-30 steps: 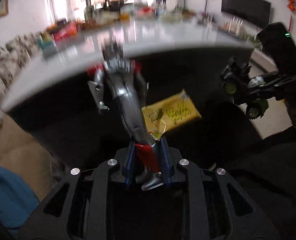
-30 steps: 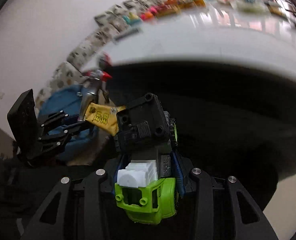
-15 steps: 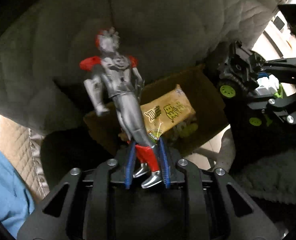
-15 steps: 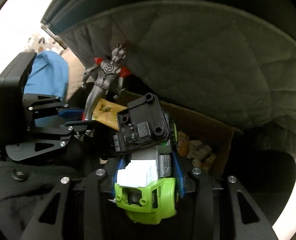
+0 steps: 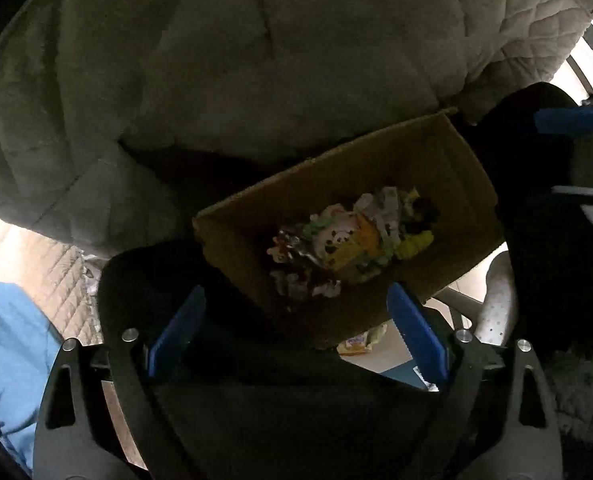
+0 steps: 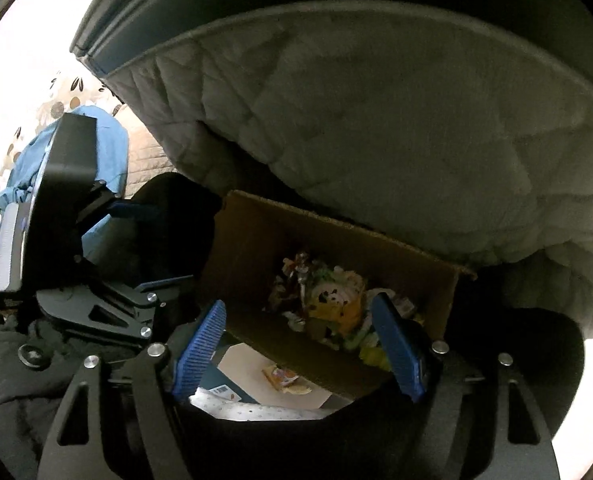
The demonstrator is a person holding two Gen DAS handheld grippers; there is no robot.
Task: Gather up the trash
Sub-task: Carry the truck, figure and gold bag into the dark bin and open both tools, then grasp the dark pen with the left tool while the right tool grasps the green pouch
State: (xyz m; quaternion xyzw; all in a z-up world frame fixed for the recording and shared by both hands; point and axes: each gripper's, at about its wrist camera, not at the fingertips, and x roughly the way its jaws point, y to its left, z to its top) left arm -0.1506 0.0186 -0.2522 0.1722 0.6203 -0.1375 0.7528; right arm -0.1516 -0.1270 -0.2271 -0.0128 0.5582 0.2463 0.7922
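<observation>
Left gripper (image 5: 296,336) and right gripper (image 6: 302,346), jaws just sprung wide and now empty, are hanging over the cardboard box (image 5: 448,168). The toys gripped a moment ago are gone, evidently dropped onto the trash heap (image 5: 348,240) at the box's middle.

Box: brown cardboard box (image 5: 448,168), open-topped, seen from above, tilted in frame, under a quilted cover's edge.
Trash: crumpled colourful wrappers (image 5: 352,240) heaped on the box bottom.
Stray wrapper (image 6: 286,380): on floor beside box.

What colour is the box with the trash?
Brown cardboard box; left wrist view shows it best.
</observation>
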